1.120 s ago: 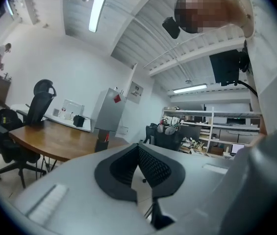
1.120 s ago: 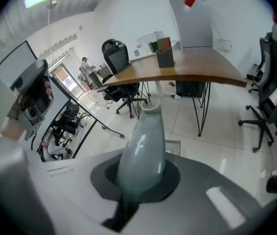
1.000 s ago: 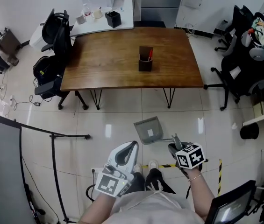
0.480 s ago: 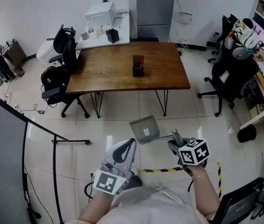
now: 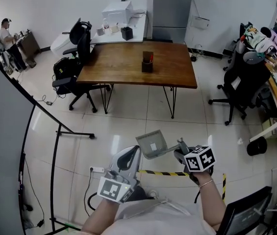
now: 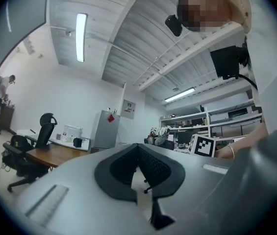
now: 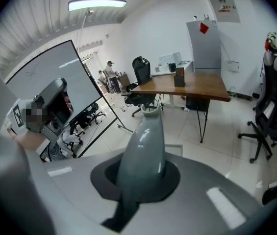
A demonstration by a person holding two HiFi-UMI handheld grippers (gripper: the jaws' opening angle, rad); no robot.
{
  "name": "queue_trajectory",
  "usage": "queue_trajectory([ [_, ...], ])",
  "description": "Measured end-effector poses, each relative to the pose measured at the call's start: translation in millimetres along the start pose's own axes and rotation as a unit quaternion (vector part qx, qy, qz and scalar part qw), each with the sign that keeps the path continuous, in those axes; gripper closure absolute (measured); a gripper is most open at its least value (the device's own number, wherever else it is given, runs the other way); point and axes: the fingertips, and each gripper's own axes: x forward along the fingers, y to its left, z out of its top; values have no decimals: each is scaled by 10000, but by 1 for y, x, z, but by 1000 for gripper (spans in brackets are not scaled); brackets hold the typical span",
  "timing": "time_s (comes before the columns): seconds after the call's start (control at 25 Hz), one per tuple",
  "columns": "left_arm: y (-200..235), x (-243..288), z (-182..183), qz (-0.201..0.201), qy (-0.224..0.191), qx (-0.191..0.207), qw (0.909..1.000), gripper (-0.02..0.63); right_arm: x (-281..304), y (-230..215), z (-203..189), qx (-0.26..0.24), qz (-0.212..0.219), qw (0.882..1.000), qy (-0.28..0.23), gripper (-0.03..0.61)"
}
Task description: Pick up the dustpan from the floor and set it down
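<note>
The grey dustpan (image 5: 152,144) hangs in the air above the tiled floor, its pan tilted toward the table. My right gripper (image 5: 182,153) is shut on the handle; in the right gripper view that grey handle (image 7: 143,148) rises from between the jaws of the right gripper (image 7: 139,182). To the left of the pan my left gripper (image 5: 133,154) points forward. Its dark pads (image 6: 155,168) meet with nothing between them, so the left gripper (image 6: 138,151) is shut and empty. It stays apart from the dustpan.
A wooden table (image 5: 123,65) with a dark pen holder (image 5: 147,62) stands ahead, office chairs (image 5: 74,58) at its left and right (image 5: 243,80). Black-and-yellow tape (image 5: 165,173) crosses the floor at my feet. A black stand (image 5: 55,141) runs along the left; a black bin (image 5: 256,146) sits right.
Both grippers have risen and the dustpan has come up with the right one. The view has drawn back from the table, which now looks farther away.
</note>
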Motion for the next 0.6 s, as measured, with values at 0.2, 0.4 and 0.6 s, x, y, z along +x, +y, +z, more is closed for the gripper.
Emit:
queue_trajectory([
  [0.2,-4,-15,6,-19,-51,-66,10000,601,-2,9,-26,74,-45,9999,147,578],
  [0.4,-3,-18,8,-48,-37,-124,9999,601,-3,10,-39,112,-141,9997,173,578],
  [0.6,-3,-23,4,-17,-18,-119,9999,601,-3,6,-48,148,-199,9995,198,578],
])
